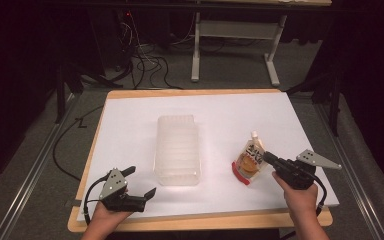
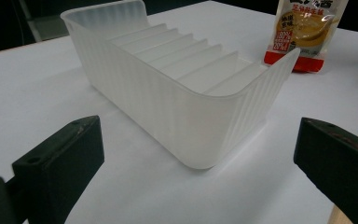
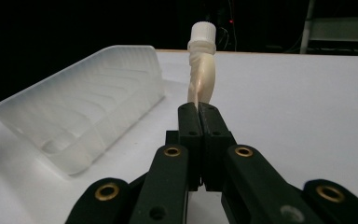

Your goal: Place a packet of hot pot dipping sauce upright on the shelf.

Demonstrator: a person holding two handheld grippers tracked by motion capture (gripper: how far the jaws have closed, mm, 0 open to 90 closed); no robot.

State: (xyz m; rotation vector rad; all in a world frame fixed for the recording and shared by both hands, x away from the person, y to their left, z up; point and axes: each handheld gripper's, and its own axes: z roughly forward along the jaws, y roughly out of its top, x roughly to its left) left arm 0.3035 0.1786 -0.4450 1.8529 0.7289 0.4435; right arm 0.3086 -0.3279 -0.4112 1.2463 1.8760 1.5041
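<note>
High view: translucent ribbed bin point(image 1: 177, 150) sits mid-table on the white sheet point(image 1: 130, 125), long axis running near to far. Spout pouch point(image 1: 250, 160) is just right of the bin, cap pointing far. Right gripper point(image 1: 269, 158) comes in from the near right and has the pouch by its right edge; the red bottom seam looks to be at or barely off the sheet. Likely a pinch at the edge so the pouch hangs flat and can drop into a slot. Left gripper point(image 1: 140, 182) parked at the near left corner, jaws spread wide, nothing between them, probably waiting to steady the bin.

Left gripper view: both jaws stand far apart at the frame edges, bin point(image 2: 182, 88) dead ahead, open top and inner dividers visible. Pouch point(image 2: 303, 35) upright beyond the bin's far corner.

Right gripper view: jaws pressed together on the pouch's thin edge point(image 3: 200, 84), white cap point(image 3: 202, 35) on top. Bin point(image 3: 84, 112) lies to the left, close by.
</note>
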